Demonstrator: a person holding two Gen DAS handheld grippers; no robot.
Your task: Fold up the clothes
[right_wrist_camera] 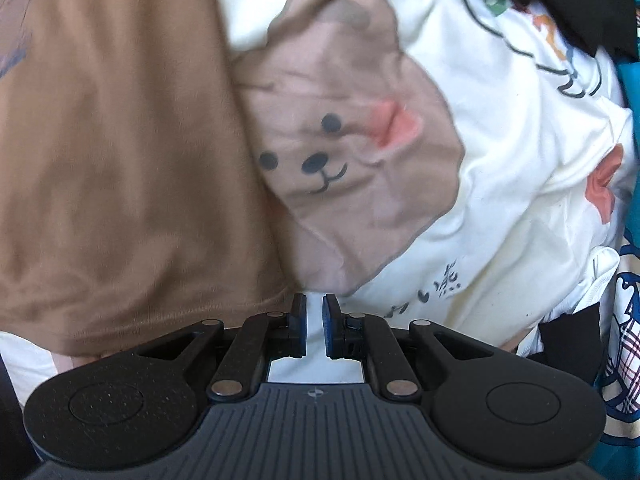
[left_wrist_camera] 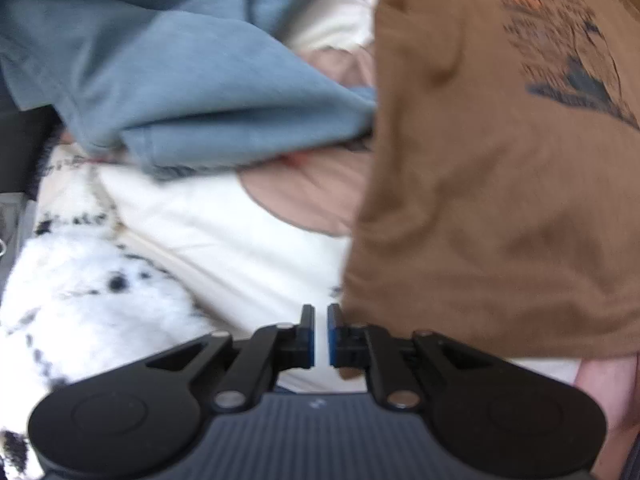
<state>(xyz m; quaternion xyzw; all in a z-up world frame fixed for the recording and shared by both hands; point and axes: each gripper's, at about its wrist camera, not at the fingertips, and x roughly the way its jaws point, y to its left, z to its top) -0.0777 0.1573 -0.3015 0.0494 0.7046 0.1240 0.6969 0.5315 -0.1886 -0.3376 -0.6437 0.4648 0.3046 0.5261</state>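
Observation:
A brown T-shirt (left_wrist_camera: 480,200) with a dark print fills the right of the left wrist view and the left of the right wrist view (right_wrist_camera: 112,160). It lies on a cream shirt (right_wrist_camera: 500,200) printed with a pinkish bear face (right_wrist_camera: 344,168). My left gripper (left_wrist_camera: 321,316) points down at the cream shirt (left_wrist_camera: 224,240), just left of the brown shirt's hem. Its jaws stand shut to a thin slit with nothing between them. My right gripper (right_wrist_camera: 315,304) hovers at the brown hem's right corner, also shut to a slit and empty.
A crumpled blue garment (left_wrist_camera: 180,80) lies beyond the left gripper. A white fuzzy fabric with black specks (left_wrist_camera: 80,300) sits at its left. A black garment (right_wrist_camera: 580,0), a teal item (right_wrist_camera: 628,80) and a white cloth with a plaid print (right_wrist_camera: 624,320) crowd the right edge.

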